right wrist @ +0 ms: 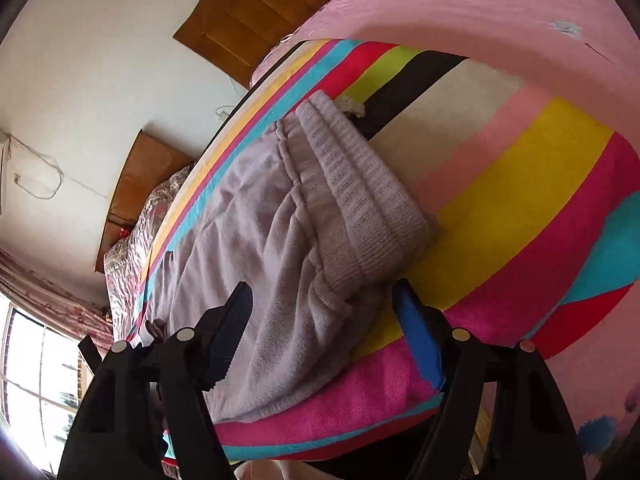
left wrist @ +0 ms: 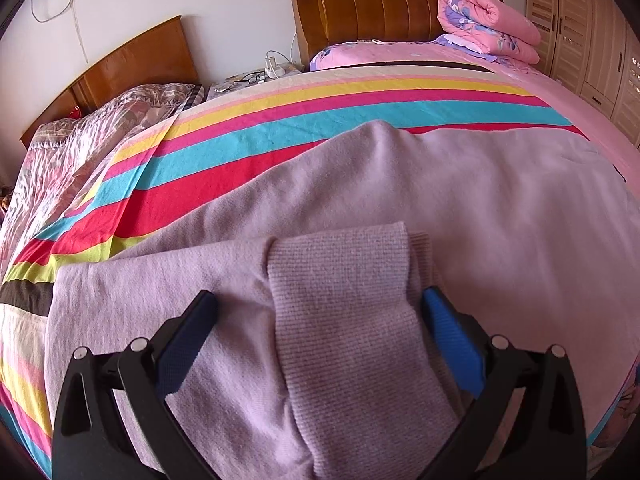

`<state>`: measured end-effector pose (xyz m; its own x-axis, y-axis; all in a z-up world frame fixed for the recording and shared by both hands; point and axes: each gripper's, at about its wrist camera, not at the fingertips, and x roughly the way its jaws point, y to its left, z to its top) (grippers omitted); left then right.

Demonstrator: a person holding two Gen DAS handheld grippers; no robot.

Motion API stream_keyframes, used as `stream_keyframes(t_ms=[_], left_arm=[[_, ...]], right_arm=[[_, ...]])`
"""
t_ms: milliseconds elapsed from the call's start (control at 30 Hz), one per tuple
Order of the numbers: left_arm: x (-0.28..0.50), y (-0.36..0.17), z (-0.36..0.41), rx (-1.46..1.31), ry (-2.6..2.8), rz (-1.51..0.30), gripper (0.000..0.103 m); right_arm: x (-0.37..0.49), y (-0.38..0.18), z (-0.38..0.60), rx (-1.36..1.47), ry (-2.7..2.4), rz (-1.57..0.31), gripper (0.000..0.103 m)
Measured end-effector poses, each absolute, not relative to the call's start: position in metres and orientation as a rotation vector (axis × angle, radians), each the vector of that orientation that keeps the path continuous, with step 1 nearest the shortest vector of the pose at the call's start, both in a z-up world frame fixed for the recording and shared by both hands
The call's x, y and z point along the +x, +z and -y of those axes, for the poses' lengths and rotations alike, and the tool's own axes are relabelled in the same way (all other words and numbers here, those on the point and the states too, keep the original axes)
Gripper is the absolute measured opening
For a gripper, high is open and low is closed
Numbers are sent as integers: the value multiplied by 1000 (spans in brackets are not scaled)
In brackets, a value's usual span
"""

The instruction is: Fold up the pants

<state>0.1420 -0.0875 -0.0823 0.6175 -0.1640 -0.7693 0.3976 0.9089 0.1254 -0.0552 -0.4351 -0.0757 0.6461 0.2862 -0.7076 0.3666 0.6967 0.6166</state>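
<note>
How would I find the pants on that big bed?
Find the bed's striped sheet with its bright rainbow bands. The pants lie flat on it, nearest the cameras. They are plain pale lilac knit with a ribbed cuff, unlike the rolled pink flowery quilt by the headboard.

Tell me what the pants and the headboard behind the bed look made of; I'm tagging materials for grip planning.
Pants: a soft lilac knit, probably cotton or a fleece blend, matte; the ribbed cuff shows fine knitted rows. Headboard: wood, or a wood veneer, with a glossy brown finish; its padded-looking vertical panels catch the light, though the grain is too blurred to confirm.
</note>
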Motion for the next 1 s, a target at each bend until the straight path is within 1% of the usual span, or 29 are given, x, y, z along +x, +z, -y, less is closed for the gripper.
stream_keyframes(t_ms=[33,100,133,167,200,233,267,300,333,367,400,467,533,633,700,767,800,833,867,933,1000], left_arm=[[142,-82,87,295,-329,-849,102],[142,-82,87,293,-330,-849,102],[142,-82,87,295,-329,-848,102],[142,-82,86,295,-328,-846,102],[142,-82,86,296,-328,-845,102],[142,-82,86,297,-328,-844,102],[142,-82,85,297,-328,-844,102],[143,-82,85,295,-330,-845,102],[143,-82,84,293,-331,-846,102],[142,-82,84,293,-331,-846,102],[143,-82,84,294,-331,-845,102],[143,-82,84,296,-329,-848,102],[141,-79,88,308,-315,-859,102],[129,-67,97,319,-364,-835,101],[120,-69,106,346,-409,-831,102],[118,-87,114,425,-413,-857,102],[118,-86,108,398,-413,-852,102],[122,-82,103,368,-422,-889,102],[123,-71,90,299,-440,-879,98],[120,-38,49,117,-460,-790,99],[118,-12,1,-4,-389,-727,99]], right_arm=[[-49,-74,427,794,-23,-931,77],[-44,-77,424,853,57,-946,77],[-46,-78,427,874,25,-926,75],[-47,-79,429,889,-10,-911,66],[-48,-79,431,907,-28,-900,64],[-46,-79,429,908,-45,-900,64],[-43,-77,422,885,-50,-909,68],[-40,-75,416,855,-49,-917,66],[-35,-76,412,852,-39,-922,62],[-36,-77,411,865,-56,-913,51],[-39,-79,414,886,-79,-893,36],[-51,-86,425,965,-72,-801,24],[-54,-88,423,980,-83,-761,23],[-62,-80,420,998,-83,-650,21],[-59,-63,409,920,-109,-615,21],[-47,-33,391,771,-111,-582,21],[-38,-15,378,686,-102,-566,21],[-27,4,363,600,-85,-553,21],[-15,21,345,510,-57,-541,21],[8,54,300,303,4,-523,21],[34,75,236,98,96,-503,21]])
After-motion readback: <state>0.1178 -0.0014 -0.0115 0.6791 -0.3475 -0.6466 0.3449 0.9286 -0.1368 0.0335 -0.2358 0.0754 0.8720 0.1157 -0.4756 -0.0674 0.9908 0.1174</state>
